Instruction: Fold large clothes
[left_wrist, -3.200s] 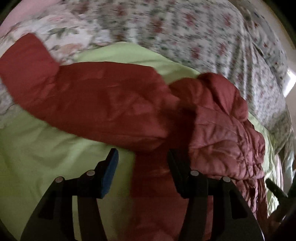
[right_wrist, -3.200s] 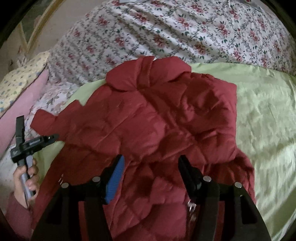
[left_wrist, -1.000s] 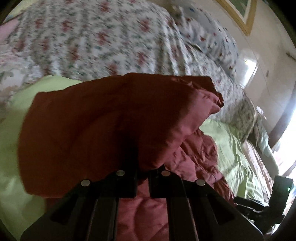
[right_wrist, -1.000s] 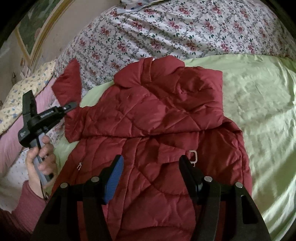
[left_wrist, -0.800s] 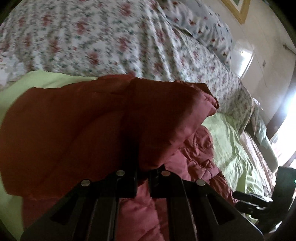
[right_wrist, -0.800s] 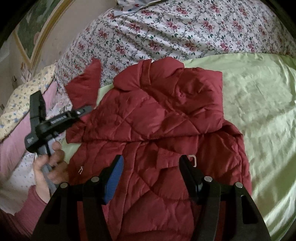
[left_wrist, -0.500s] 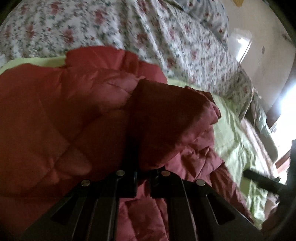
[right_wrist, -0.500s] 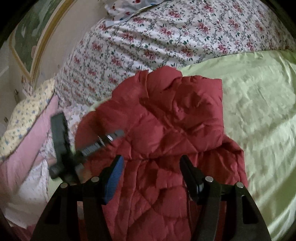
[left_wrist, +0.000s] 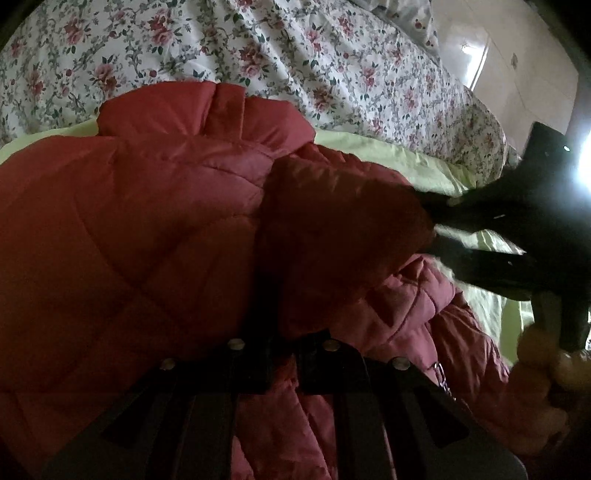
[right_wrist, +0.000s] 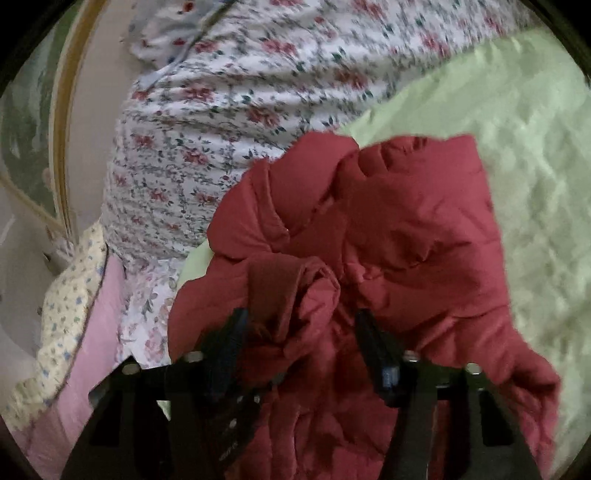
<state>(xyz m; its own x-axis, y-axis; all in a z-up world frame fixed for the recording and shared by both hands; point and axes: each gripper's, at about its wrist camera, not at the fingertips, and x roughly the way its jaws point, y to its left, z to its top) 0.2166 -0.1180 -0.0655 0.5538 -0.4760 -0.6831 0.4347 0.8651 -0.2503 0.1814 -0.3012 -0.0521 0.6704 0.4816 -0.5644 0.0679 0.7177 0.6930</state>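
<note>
A red quilted puffer jacket (left_wrist: 155, 206) lies on a light green sheet (left_wrist: 417, 162); it also shows in the right wrist view (right_wrist: 413, 236). My left gripper (left_wrist: 282, 347) is shut on the jacket's sleeve (left_wrist: 340, 229) and holds it over the jacket's body. My right gripper (right_wrist: 299, 347) is open just above the jacket, with the sleeve cuff (right_wrist: 291, 291) bunched between its fingers. The right gripper also shows at the right of the left wrist view (left_wrist: 517, 236). The left gripper's tip shows low in the right wrist view (right_wrist: 236, 417).
A floral bedspread (left_wrist: 258, 48) covers the bed beyond the green sheet (right_wrist: 524, 155). A pink and yellow pillow (right_wrist: 74, 332) lies at the left. A framed picture (right_wrist: 33, 110) hangs on the wall behind.
My left gripper has carried the sleeve right, across the jacket's body. My right gripper has moved in close, so the cuff now sits between its open fingers.
</note>
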